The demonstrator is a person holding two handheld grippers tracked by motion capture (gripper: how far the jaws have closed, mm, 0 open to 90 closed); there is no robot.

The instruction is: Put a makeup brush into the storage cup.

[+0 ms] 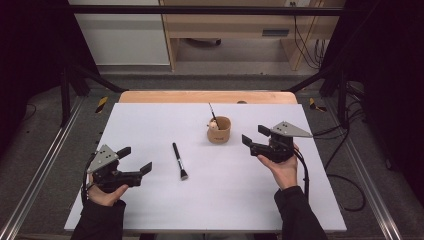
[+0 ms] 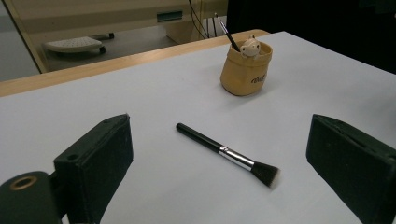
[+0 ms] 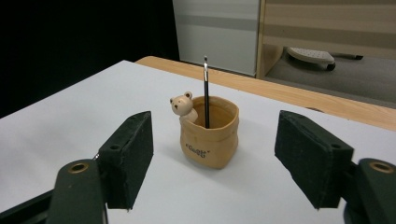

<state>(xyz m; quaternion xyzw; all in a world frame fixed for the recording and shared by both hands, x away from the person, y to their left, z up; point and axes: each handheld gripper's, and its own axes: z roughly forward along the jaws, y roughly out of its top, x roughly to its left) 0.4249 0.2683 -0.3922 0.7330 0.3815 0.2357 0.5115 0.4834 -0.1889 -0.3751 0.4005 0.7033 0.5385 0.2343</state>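
Tan holder (image 1: 219, 131) shaped like a small sack, with a little bear figure on its rim, stands upright on the white surface (image 1: 150, 125), just ahead of the right claw (image 1: 253, 138) and apart from it. One thin brush (image 3: 206, 88) stands inside the holder. Right claw is released, nothing between its jaws. Left claw (image 1: 136, 161) is also released and empty; ahead of it, near but not touching, a black makeup brush (image 2: 227, 153) lies flat on the surface.
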